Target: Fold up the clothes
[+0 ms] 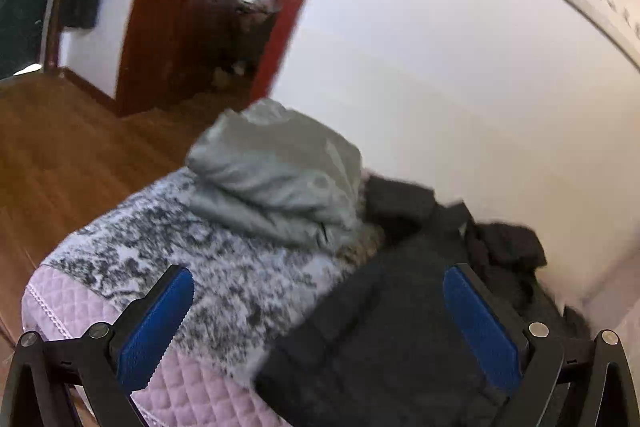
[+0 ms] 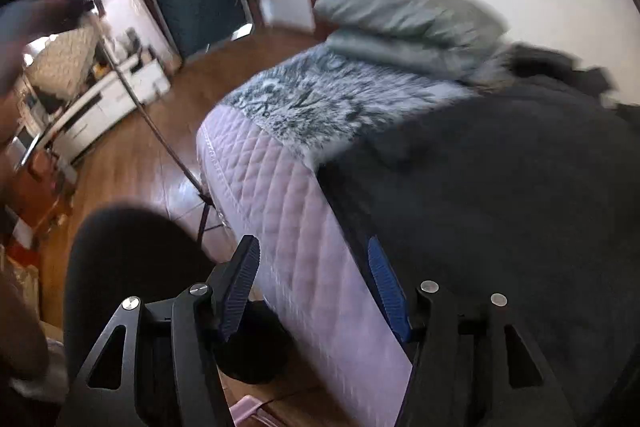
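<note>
A dark garment lies spread on the bed, reaching its near edge; the right wrist view shows the same dark garment covering the bed's right side. Behind it sits a folded grey-green garment on a grey mottled blanket. My left gripper hovers open above the blanket and the dark garment, holding nothing. My right gripper is open over the bed's lilac quilted edge, its right pad beside the dark garment's border. Both views are motion-blurred.
More dark clothes are heaped against the white wall. Wooden floor and a doorway lie left of the bed. A black round seat, a thin cord and a white cabinet stand left of it.
</note>
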